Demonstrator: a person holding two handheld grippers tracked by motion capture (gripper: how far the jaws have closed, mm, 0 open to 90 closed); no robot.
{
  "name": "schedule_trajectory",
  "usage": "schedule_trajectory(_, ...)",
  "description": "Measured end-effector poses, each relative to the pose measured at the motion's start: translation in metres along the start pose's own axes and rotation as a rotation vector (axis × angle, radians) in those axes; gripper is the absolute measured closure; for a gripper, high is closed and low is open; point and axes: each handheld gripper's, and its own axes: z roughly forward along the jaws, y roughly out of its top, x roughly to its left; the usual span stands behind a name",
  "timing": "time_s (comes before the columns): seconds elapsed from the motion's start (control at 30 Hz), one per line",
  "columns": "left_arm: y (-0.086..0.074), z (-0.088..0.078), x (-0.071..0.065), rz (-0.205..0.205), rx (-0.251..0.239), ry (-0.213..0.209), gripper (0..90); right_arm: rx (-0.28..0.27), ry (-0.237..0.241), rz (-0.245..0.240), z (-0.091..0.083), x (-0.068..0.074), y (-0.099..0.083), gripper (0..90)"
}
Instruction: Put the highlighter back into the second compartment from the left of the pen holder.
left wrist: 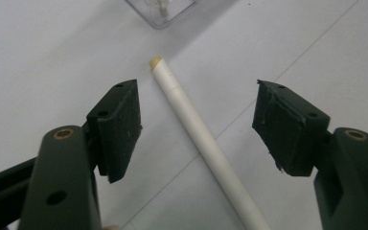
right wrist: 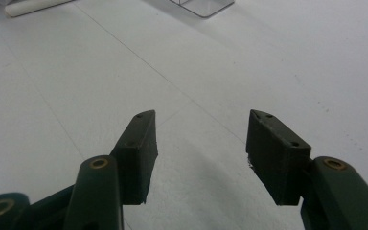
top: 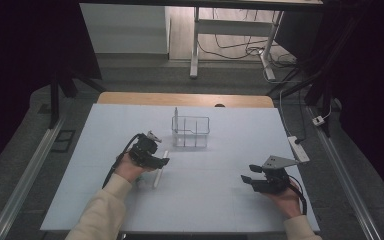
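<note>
A person sits at the near edge of a white table [top: 220,210], both forearms in cream sleeves, holding a black two-jaw gripper in each hand.

The left gripper [top: 161,162] is left of the table's middle, angled toward the right. Its jaws are spread wide and released, grasping nothing. In the left gripper view [left wrist: 197,127] a white stick [left wrist: 201,139] lies flat on the table between the two jaws, touching neither pad, with clear space on both sides. The stick is a slim white cylinder with a small tan tip at its far end. From the high view the white stick [top: 159,172] runs roughly near to far, just to the right of the left hand, its middle passing under the gripper's jaws.

Beyond the stick, toward the far middle of the table, stands a clear plastic holder [top: 190,131] with upright walls and a thin white piece standing at its left corner. One corner of that clear plastic holder [left wrist: 160,12] appears at the top of the left gripper view, near the stick's tan tip but apart from it.

The right gripper [top: 247,179] rests low near the table's right near corner, well apart from the stick and the holder. Its jaws [right wrist: 201,148] are also parted and released, with bare table between them.
</note>
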Motion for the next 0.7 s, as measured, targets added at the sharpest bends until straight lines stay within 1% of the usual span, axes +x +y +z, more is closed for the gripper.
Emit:
schedule_trajectory(0.13, 0.001, 0.006, 0.002, -0.003, 0.016, 0.007, 35.0, 0.005, -0.001, 0.001, 0.001, 0.000, 0.000, 43.5)
schedule_trajectory(0.23, 0.001, 0.010, 0.002, 0.001, 0.023, 0.025, 36.3, 0.003, 0.003, 0.003, 0.002, 0.000, 0.000, 43.4)
schedule_trajectory(0.4, 0.005, 0.018, 0.003, 0.003, 0.058, 0.018, 37.3, 0.011, 0.001, 0.000, 0.002, 0.001, 0.000, 43.3)
schedule_trajectory(0.47, 0.008, 0.022, 0.004, 0.009, 0.065, 0.027, 38.9, 0.015, -0.001, -0.002, 0.002, 0.000, -0.001, 43.2)
schedule_trajectory(0.63, 0.015, 0.029, 0.010, -0.004, 0.094, 0.031, 43.5, 0.018, 0.000, -0.008, 0.003, 0.001, 0.000, 43.2)
schedule_trajectory(0.7, 0.016, 0.033, 0.012, -0.020, 0.108, 0.031, 45.5, 0.017, 0.000, -0.008, 0.004, 0.001, 0.000, 43.2)
